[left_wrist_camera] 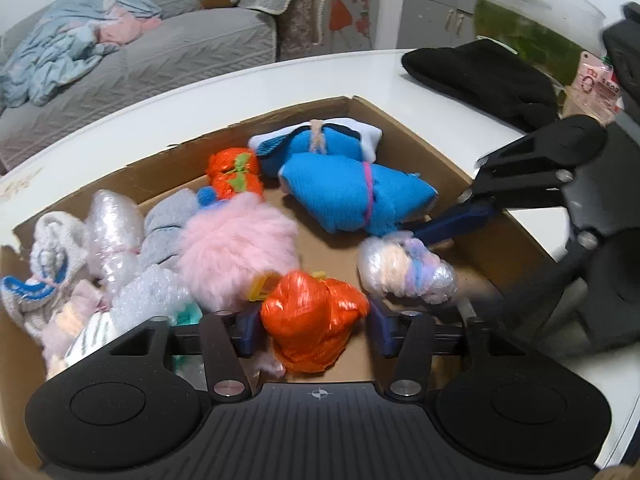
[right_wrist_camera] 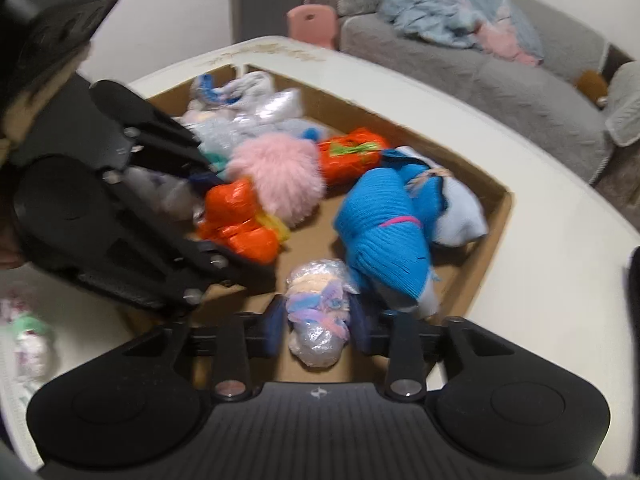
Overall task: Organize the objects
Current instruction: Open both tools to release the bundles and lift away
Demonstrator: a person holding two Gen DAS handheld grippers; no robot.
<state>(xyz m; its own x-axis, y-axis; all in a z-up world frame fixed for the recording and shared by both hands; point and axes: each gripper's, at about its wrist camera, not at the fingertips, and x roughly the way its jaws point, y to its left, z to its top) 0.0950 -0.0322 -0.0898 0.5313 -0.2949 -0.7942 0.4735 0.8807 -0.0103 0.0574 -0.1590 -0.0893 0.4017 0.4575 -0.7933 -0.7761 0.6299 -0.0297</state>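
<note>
Each gripper, left [left_wrist_camera: 312, 330] and right [right_wrist_camera: 318, 330], has a ribbed matte-black body, two round recessed discs, silver pivot screws, a small crosshair marking and dark blue fingers [left_wrist_camera: 246, 330], apparently plastic.

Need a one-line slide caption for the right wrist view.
Right gripper closes on a plastic-wrapped pastel bundle inside the cardboard box.

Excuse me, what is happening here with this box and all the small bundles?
A person is sorting wrapped bundles in a cardboard box on a white table. The left hand-held gripper is shut on an orange bundle; the right hand-held gripper is shut on a pastel bundle in clear wrap. Both bundles are inside the box.
</note>
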